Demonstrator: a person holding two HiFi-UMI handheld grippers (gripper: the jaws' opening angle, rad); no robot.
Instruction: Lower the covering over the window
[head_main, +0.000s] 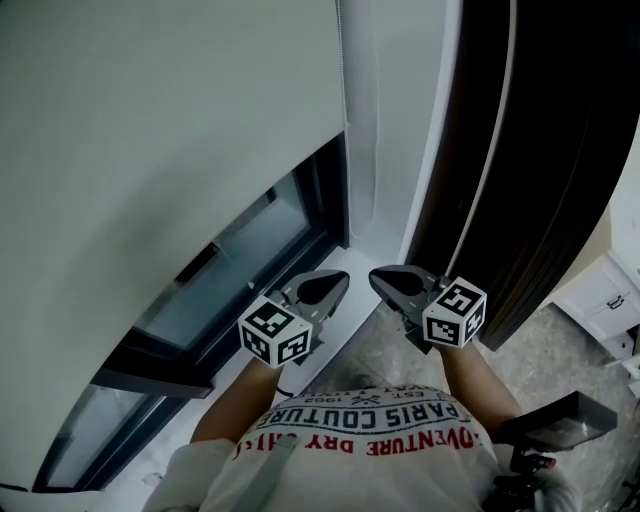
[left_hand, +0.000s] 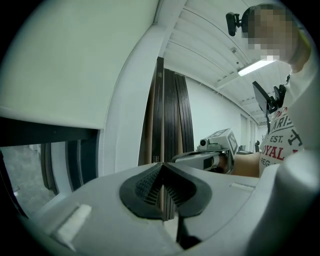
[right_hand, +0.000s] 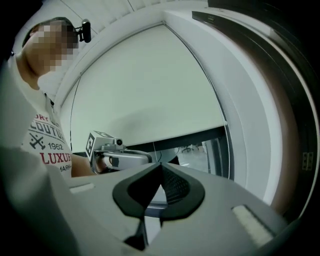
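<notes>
The head view has the blind (head_main: 170, 130) filling the upper left, window (head_main: 235, 265) bare below it, left gripper (head_main: 330, 285) and right gripper (head_main: 390, 280) low centre; the left gripper view shows jaws clenched empty; the right gripper view likewise, and the light, limp blind likely pulls best by its stiffer bottom edge.

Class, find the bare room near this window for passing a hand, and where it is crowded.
Free: in front of the uncovered glass between the white roller blind and dark window frame; along the white sill. Crowded: between the shut left gripper and right gripper, tips nearly meeting.
</notes>
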